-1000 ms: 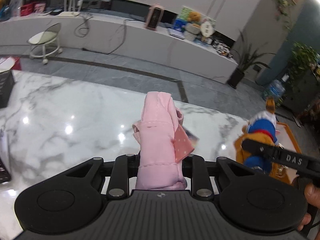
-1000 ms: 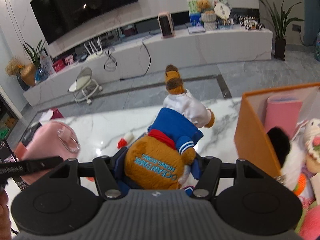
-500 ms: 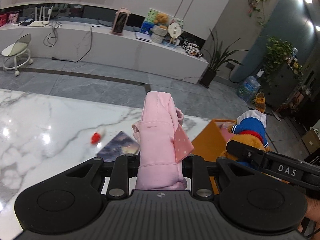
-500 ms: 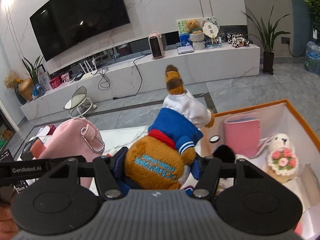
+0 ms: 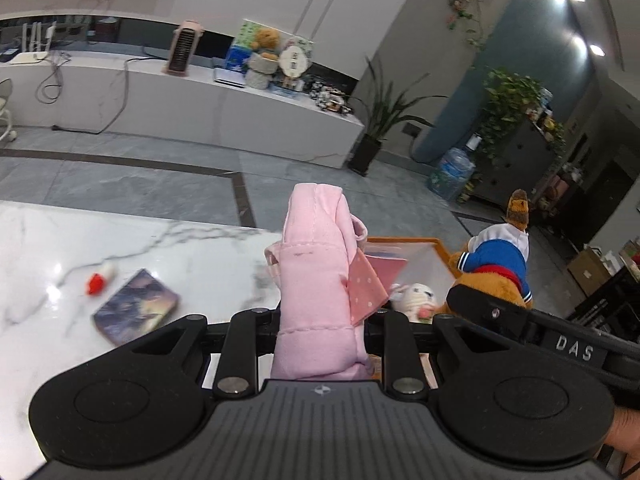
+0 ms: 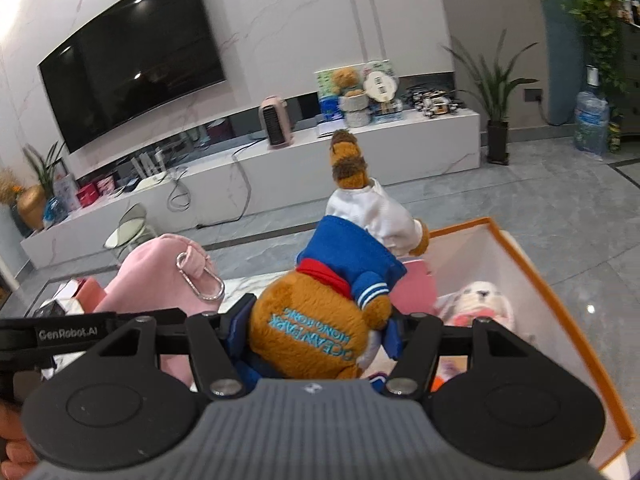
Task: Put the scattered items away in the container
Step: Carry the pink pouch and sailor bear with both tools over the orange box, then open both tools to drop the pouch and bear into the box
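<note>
My left gripper [image 5: 318, 320] is shut on a pink fabric pouch [image 5: 316, 280], held upright above the marble table's edge beside the orange box [image 5: 404, 242]. In the right wrist view the same pink pouch [image 6: 160, 276] shows its metal clip at the left. My right gripper [image 6: 316, 328] is shut on a brown plush toy [image 6: 316, 320] in a blue and white sailor top, held over the orange box [image 6: 560, 300]. That plush toy [image 5: 496, 264] also appears at the right of the left wrist view. Inside the box lie a white plush [image 6: 480, 300] and a pink item [image 6: 416, 284].
On the marble table [image 5: 160, 248] lie a small dark booklet [image 5: 136, 306] and a red and white small object [image 5: 100, 278]. Beyond the table is grey floor, a long white TV bench [image 6: 360, 152] and potted plants [image 5: 380, 120]. A hand [image 5: 624, 436] shows at the lower right.
Both grippers have swung to the right with their loads. The orange box has come under the plush toy, and its inside now shows. The booklet and red object have slid into the left view.
</note>
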